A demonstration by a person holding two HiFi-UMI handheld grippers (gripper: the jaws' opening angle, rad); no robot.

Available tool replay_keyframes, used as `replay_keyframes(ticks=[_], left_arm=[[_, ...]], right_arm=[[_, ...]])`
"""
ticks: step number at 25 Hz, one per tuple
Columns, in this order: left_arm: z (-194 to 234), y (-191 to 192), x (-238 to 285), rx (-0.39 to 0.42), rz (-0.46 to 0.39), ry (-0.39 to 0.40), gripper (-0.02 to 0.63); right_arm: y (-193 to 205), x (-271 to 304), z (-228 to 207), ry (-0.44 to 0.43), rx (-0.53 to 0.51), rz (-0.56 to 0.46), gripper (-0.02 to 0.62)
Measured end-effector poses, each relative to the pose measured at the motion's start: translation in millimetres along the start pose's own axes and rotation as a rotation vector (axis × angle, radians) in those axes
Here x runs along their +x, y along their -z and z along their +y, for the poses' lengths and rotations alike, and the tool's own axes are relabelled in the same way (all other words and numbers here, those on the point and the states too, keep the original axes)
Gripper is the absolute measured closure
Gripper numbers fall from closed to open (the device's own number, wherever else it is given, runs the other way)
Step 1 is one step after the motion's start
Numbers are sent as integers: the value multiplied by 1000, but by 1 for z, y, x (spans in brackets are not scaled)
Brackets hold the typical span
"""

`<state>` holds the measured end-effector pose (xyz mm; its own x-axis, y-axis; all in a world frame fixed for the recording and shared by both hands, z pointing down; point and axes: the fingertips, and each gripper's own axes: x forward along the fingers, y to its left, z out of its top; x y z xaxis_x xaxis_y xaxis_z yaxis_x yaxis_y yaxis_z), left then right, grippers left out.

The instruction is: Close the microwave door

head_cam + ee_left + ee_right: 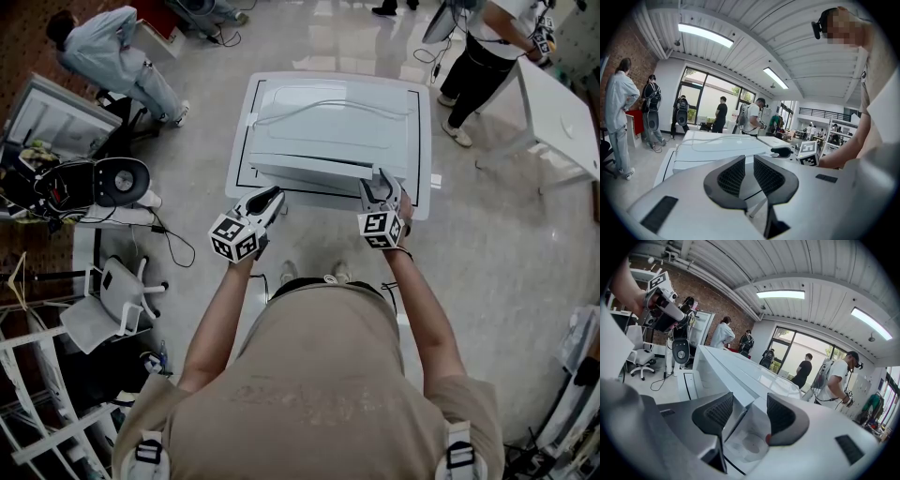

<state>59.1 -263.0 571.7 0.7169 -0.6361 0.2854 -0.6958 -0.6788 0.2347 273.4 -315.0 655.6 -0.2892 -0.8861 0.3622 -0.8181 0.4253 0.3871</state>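
The person wears a khaki short-sleeved T-shirt (319, 375) with a faint print across the back, grey shoulder straps (148, 450) with dark buckles, a dark band (405, 251) at the right wrist and pale shoes (289, 272). The left gripper (272, 196) and right gripper (380, 184) have smooth white shells, each carrying a cube (236, 236) of black-and-white square markers. Their fingers (731, 176) are dark grey and curved, with finely ribbed black pads (780, 417) on the inner faces, and flat dark rectangular insets sit in the shell on either side.
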Motion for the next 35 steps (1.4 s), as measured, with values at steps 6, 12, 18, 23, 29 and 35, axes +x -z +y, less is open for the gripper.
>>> replay_keyframes(ticks=[6, 12, 18, 23, 29, 35], left_arm=[[0, 0, -3, -4, -2, -8, 561], [-4, -6, -8, -3, -17, -14, 561], [-10, -10, -9, -2, -29, -11, 561], [-14, -23, -11, -2, -57, -7, 561], [-25, -53, -14, 11, -129, 4, 561], [-43, -94, -19, 44, -216, 16, 561]], right_arm=[[-3, 11, -7, 38, -68, 34, 380], [-6, 9, -9, 42, -44, 45, 368], [-10, 3, -13, 20, 19, 49, 368], [-41, -26, -37, 4, 179, -65, 368], [-95, -68, -75, -11, 301, -229, 370], [-137, -111, -104, -58, 510, -389, 370]])
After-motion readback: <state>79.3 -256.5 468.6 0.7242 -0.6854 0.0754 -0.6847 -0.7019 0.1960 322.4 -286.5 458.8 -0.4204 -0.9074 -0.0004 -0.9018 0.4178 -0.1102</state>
